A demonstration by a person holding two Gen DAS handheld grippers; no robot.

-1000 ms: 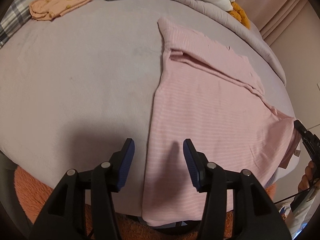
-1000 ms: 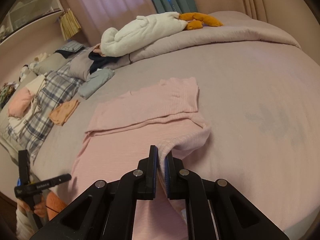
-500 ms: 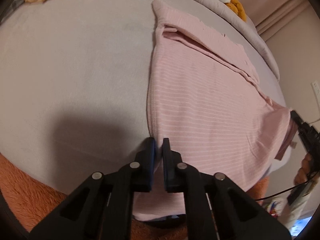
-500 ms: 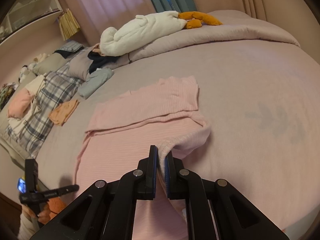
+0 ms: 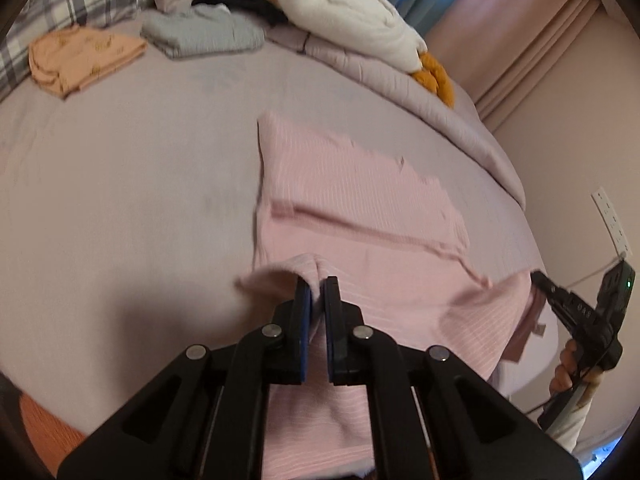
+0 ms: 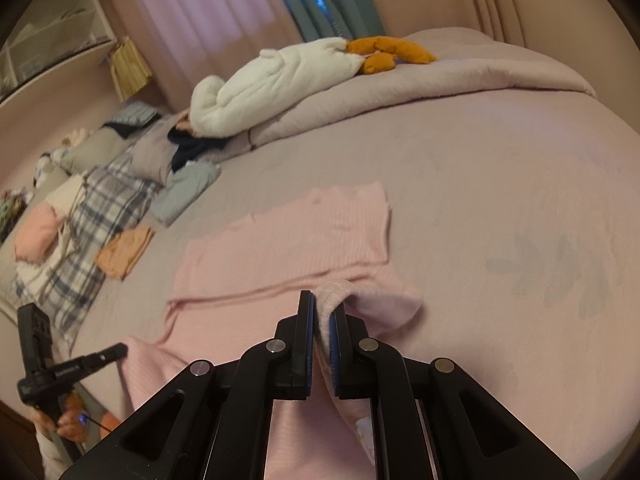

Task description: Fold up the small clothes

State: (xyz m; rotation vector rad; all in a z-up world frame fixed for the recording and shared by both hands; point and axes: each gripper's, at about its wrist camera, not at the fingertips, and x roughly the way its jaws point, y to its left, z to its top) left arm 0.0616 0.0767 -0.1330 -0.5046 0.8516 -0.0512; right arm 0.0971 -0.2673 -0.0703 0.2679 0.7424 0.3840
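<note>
A pink striped garment (image 5: 360,208) (image 6: 288,248) lies spread on the mauve bed, its far part folded over itself. My left gripper (image 5: 317,286) is shut on the garment's near left edge and holds that corner lifted off the sheet. My right gripper (image 6: 322,300) is shut on the near right edge, which bunches up between its pads. The right gripper also shows at the right rim of the left wrist view (image 5: 538,278), clamped on the pink cloth; the left gripper shows at the lower left of the right wrist view (image 6: 120,348).
A folded orange garment (image 5: 84,58) and a folded grey one (image 5: 204,36) lie at the back left. A white plush toy (image 6: 280,84) rests on the rolled duvet (image 6: 440,76). Plaid bedding (image 6: 80,232) lies left. An orange rug (image 5: 44,432) sits below the bed edge.
My left gripper went from open over the garment's near edge to shut on it, then lifted that corner up and forward. The right gripper kept its grip and hardly moved.
</note>
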